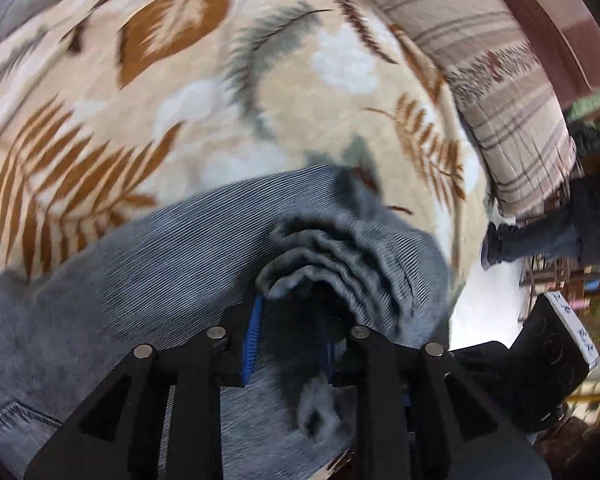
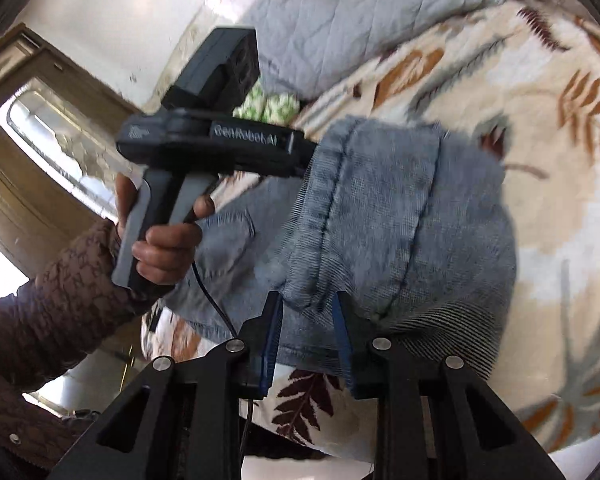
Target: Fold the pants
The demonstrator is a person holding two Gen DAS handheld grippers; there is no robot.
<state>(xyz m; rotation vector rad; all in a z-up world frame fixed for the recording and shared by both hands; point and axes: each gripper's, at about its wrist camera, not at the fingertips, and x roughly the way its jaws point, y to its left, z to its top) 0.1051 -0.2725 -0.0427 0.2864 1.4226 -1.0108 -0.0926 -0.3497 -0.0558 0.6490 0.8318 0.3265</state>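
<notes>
Both grippers' blue-padded fingers [image 1: 253, 336] pinch bunched folds of the grey ribbed pants [image 2: 384, 216] above the leaf-patterned blanket [image 1: 260, 92].

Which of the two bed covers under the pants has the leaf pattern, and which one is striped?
The cream blanket directly under the grey pants has brown leaves. The striped cover lies beyond it, beige with brown lines.

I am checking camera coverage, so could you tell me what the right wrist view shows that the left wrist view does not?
Only the right wrist view shows the person's hand holding the left gripper and a quilted grey cover. Only the left wrist view shows the striped blanket. Both show the grey pants bunched between blue pads on the leaf-patterned blanket.
</notes>
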